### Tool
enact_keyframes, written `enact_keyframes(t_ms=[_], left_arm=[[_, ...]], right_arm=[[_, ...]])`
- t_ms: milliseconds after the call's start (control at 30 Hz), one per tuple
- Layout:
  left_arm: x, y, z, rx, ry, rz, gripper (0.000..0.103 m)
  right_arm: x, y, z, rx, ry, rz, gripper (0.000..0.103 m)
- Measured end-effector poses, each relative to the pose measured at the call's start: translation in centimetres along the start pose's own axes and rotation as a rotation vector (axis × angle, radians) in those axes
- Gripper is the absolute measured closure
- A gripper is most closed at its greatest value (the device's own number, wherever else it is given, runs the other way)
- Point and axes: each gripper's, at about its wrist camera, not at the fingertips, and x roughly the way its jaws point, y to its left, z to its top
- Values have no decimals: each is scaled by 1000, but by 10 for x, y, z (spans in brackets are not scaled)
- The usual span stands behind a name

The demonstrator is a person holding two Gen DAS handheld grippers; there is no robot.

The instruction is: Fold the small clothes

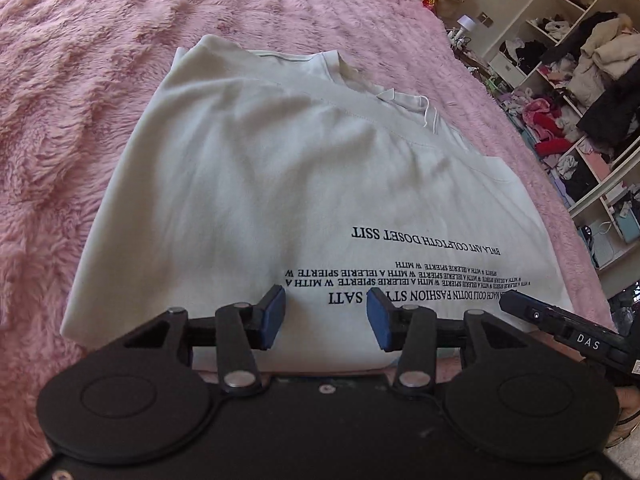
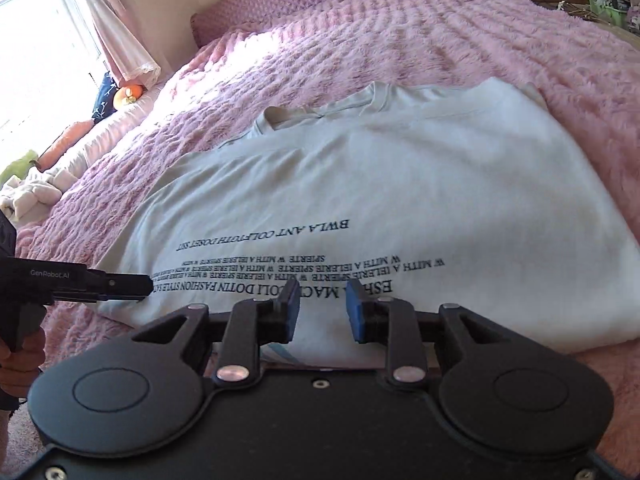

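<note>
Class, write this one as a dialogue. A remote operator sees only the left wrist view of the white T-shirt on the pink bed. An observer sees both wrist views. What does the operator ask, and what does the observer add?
Operator: I see only the tip of the other tool at my right edge. How do its jaws stand?
Observer: The right hand-held gripper is open. Its blue pads are a little apart over the printed end of the white T-shirt, with no fabric between them.
Operator: What is beyond the far left side of the bed? My view ends at the blanket.
Observer: There is a bright window with a pale curtain, and an orange plush toy below it.
</note>
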Motion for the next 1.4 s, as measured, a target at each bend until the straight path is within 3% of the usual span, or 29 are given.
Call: enact_keyframes(t_ms=[100,167,267,333,367,433,567,633,733,767,800,933,1000,1067,1167,1200,1233,1333,1400], left_arm=[[-15,25,-7,-29,-10,32,57],[-26,43,-12,-70,-21,42,57],[-36,68,-19,-182,-30,-26,57],[-38,70,-19,-212,-33,-38,57],[-38,69,-19,-210,-31,-34,56],[-37,64,-16,-186,-24,-20,53],[-32,55,-14,-149,-12,-3,47],[-27,55,-11,-145,-8,-1,46],[-25,58,-11,-158,-2,-9,46],[-25,59,-11,-163,0,-12,46],[-25,60,-10,-167,3,-16,46],[-25,62,-10,-173,9,-25,46],[-23,63,-10,-175,13,-25,45],[-23,61,-8,-180,20,-21,45],[-32,51,3,-175,21,-19,46],[-38,45,8,-160,-9,-29,46],[-41,40,12,-148,-34,-38,46],[-37,25,28,-105,-94,-77,43],[-20,16,35,-72,-74,-63,42]], right_arm=[[-21,-40,-5,90,-12,-84,89],[-34,-67,-12,131,-4,-126,96],[-43,-88,-15,194,31,-80,99],[-44,-83,-1,176,70,-62,95],[-45,-77,10,150,51,-49,86],[-46,-69,35,100,-39,-64,80],[-8,-76,100,31,-179,-201,63],[19,-88,123,31,-184,-268,62],[52,-104,141,84,-137,-259,62],[61,-107,143,96,-110,-252,68],[65,-108,143,100,-96,-259,96],[61,-113,136,149,-142,-331,99],[73,-120,129,143,-95,-356,97],[74,-124,125,151,-103,-349,95],[46,-111,126,175,-190,-363,71],[34,-102,123,151,-215,-335,71],[21,-90,119,120,-224,-249,71],[5,-60,100,51,-163,-109,72],[4,-40,83,-13,-108,-72,72]])
